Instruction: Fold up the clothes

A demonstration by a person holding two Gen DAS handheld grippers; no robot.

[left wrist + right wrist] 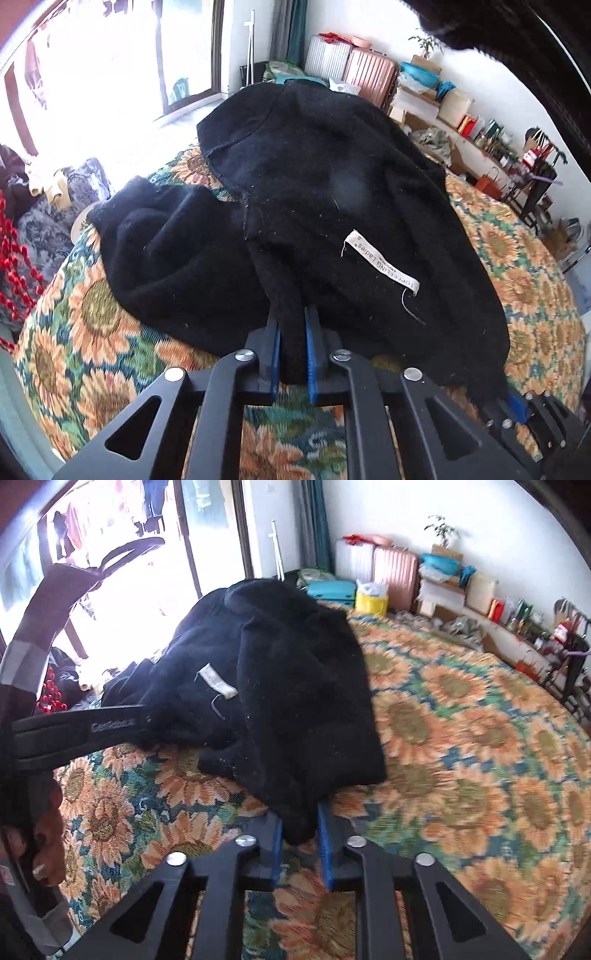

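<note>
Off to the left of the left gripper (292, 332), a bunched sleeve (162, 243) of the black sweater (325, 177) sags toward the edge of the sunflower bedspread (110, 332). The sweater itself lies heaped on that bedspread, straight ahead of both tools, inside out by the look of the exposed seam and the white label (382, 263) just right of the left gripper's line. The left gripper is clenched on a thick fold of the near hem, its blue pads pressing black knit from both sides.

Further right, the right gripper (299, 825) is likewise clamped on a corner of the same near edge, cloth pinched between its pads, with bare bedspread (461, 738) spreading away to its right. At the left border of the right wrist view, the person's hand (48, 849) grips the handle of the other tool.

The garment looks fuzzy, thick and limp: light enough to lift, but it will likely droop between two holds and cling to itself rather than slide. Hem corners and shoulder seams seem the best places to take it, since a pinch in the loose middle would probably only gather a lump.
</note>
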